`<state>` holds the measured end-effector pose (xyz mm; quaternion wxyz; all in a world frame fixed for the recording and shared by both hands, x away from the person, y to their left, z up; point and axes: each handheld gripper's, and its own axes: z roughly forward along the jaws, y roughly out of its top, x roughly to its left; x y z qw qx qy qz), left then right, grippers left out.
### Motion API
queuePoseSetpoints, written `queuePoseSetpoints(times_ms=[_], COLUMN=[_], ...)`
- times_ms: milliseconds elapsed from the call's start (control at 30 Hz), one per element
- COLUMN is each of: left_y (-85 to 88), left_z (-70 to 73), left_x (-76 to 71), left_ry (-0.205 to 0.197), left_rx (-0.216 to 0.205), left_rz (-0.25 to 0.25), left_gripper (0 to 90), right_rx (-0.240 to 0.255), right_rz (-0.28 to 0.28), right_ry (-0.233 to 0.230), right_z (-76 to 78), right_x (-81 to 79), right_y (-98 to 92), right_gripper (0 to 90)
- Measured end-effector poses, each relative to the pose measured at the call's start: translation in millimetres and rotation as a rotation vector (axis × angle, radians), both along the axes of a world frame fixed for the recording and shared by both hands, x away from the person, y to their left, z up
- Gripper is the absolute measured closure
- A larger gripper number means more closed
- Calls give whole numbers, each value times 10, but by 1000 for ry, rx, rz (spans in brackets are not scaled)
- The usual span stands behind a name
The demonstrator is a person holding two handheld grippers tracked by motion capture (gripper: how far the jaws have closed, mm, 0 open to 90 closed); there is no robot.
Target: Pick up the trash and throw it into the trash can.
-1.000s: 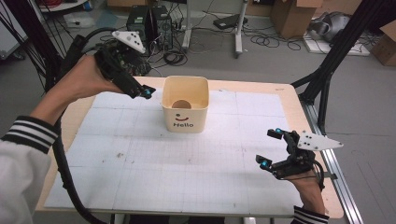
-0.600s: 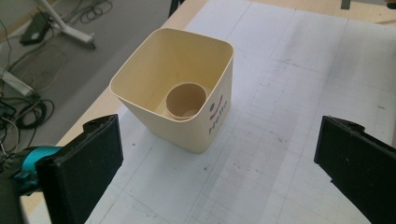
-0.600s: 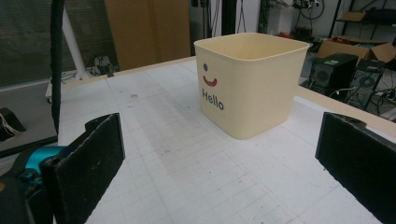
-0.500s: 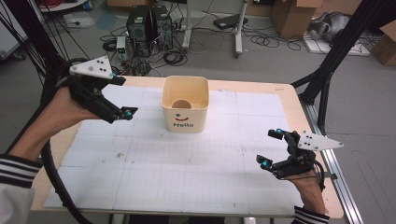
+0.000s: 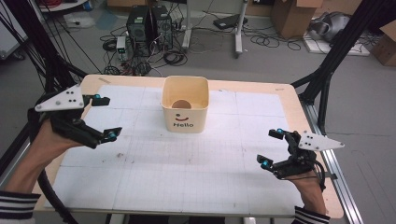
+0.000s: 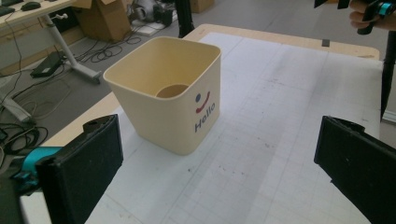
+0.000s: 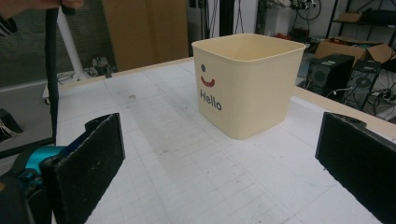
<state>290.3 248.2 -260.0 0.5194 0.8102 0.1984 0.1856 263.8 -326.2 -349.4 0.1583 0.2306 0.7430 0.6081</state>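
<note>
A cream square tub (image 5: pixel 185 105) printed with "Hello" and a smiley stands at the back middle of the white gridded table (image 5: pixel 187 163). Something round and brown (image 5: pixel 181 103) lies in its bottom. My left gripper (image 5: pixel 106 117) hangs open over the table's left side, empty, well left of the tub. My right gripper (image 5: pixel 272 148) is open and empty near the front right corner. In the left gripper view the tub (image 6: pixel 170 91) sits ahead between my spread jaws, with the round brown thing (image 6: pixel 172 90) inside. The right gripper view shows the tub's (image 7: pixel 248 77) printed face.
The table has a pale wooden rim (image 5: pixel 299 100). Black frame struts (image 5: pixel 334 56) rise at its right and left. Beyond the far edge are computer towers (image 5: pixel 149 25), cables and cardboard boxes (image 5: pixel 289 14) on the floor.
My left gripper has pulled back from beside the tub, moving left and toward the person. The right gripper has stayed put.
</note>
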Motion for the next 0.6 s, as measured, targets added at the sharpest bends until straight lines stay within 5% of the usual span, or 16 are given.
queuePoseSetpoints(times_ms=[267,600], left_y=[207,313], left_z=[-366,-687], left_x=[-153,-329], left_ry=[13,-24], left_rx=[-85,-158], left_rz=[23,26], left_gripper=[17,17], right_rx=[0,-2], right_rz=[-5,-8], right_ry=[1,0], right_z=[-1,-2], right_x=[-4,-4], right_y=[-7,-1], right_gripper=[2,2])
